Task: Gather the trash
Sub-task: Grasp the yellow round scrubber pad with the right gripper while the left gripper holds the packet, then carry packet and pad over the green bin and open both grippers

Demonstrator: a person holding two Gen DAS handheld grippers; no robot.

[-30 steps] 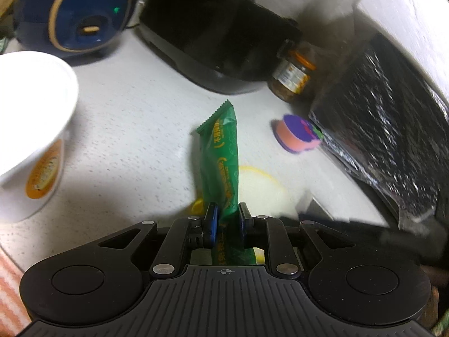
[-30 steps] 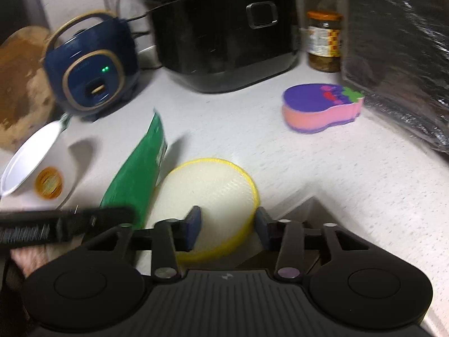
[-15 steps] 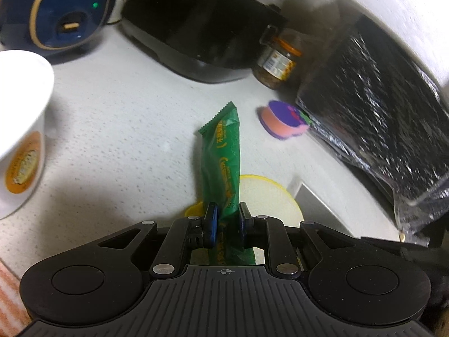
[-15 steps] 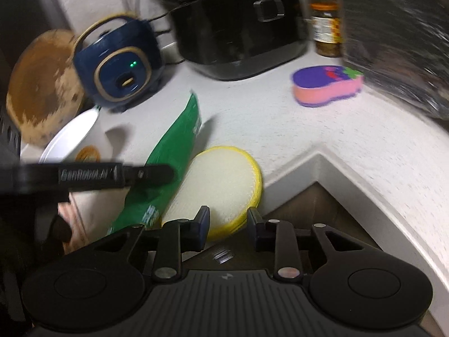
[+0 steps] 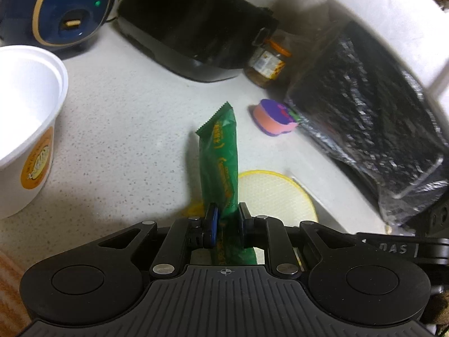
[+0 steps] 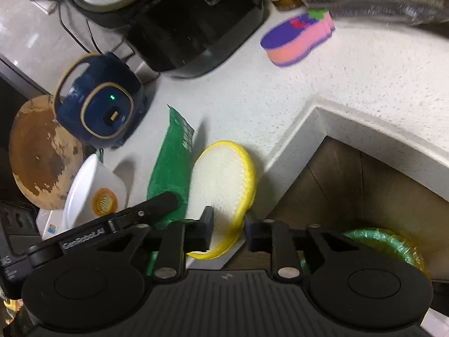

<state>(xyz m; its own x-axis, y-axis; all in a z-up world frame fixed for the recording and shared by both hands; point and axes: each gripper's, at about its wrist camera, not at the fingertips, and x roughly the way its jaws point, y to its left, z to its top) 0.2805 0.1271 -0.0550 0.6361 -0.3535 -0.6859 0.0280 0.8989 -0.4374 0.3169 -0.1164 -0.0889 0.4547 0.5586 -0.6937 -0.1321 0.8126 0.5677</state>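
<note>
Right wrist view: right tool [image 6: 227, 231] has rolled, closing on the yellow pad [image 6: 224, 179]; left tool [image 5: 226, 224] still grips the green wrapper [image 5: 221, 154].

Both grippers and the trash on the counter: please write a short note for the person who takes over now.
Left gripper: shut on the green wrapper, which sticks out forward above the counter.
Right gripper: fingers closing on the near edge of the round yellow-rimmed pad, which hangs partly over the counter edge.
Green-lined bin: below, off the counter edge, right of the right gripper.
White cup: stands on the counter at left, untouched.
Done: wrapper picked up.
Left: secure the pad, then probably drop both into the bin.
</note>
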